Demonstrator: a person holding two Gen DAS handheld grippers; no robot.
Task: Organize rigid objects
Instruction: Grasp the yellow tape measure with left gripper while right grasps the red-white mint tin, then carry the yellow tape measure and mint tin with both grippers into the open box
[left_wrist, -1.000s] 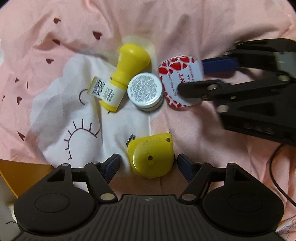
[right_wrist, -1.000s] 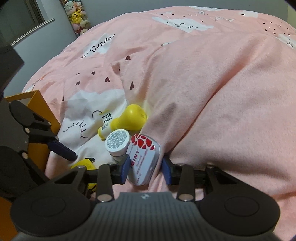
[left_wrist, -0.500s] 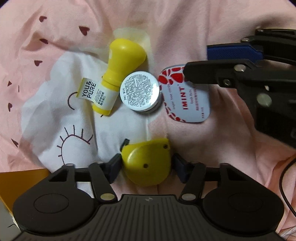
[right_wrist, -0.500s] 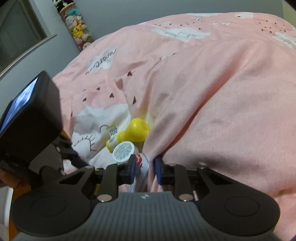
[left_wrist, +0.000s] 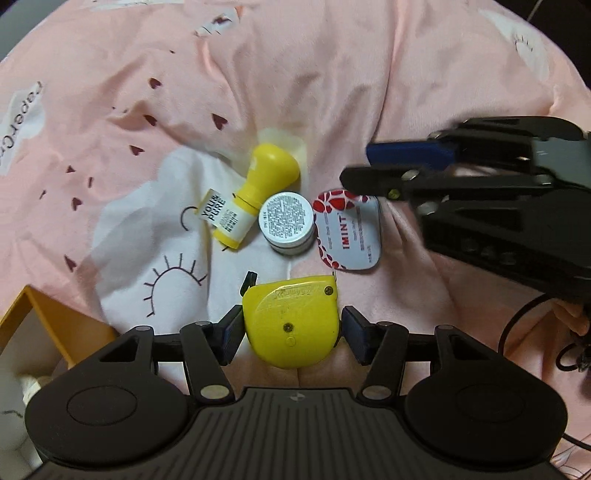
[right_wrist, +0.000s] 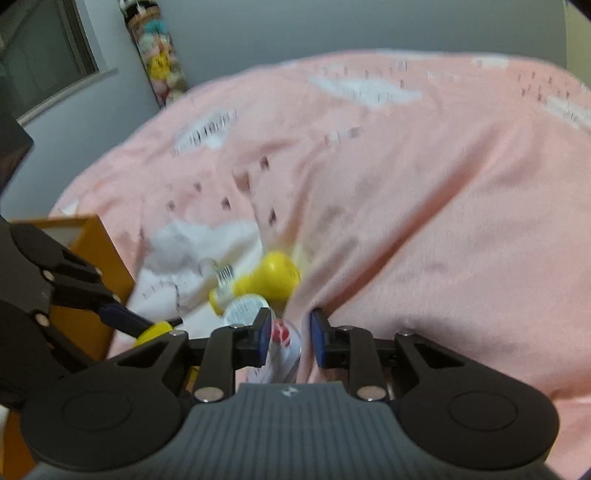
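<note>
The left gripper (left_wrist: 291, 328) is clamping the yellow tape measure (left_wrist: 291, 321) between its blue pads (left_wrist: 232, 334). Half a second ago those pads were standing a little wider; now they are pressing in on both flanks. The yellow bottle (left_wrist: 255, 192) and the round jar (left_wrist: 288, 223) ahead of the fingers are looking smaller than before while the tape measure is not, so the tool is probably lifting its catch off the pink blanket (left_wrist: 332, 74).

The right gripper (right_wrist: 288, 325) is coming in from the left tool's right, its narrowed jaws straddling the far edge of the mint tin (left_wrist: 347, 236). That view is smeared with motion, so I cannot tell whether it is actually pinching the tin, which is lying just right of the jar.

The orange box (left_wrist: 55, 325) is sitting just left of the left tool, a likely home for both items.
</note>
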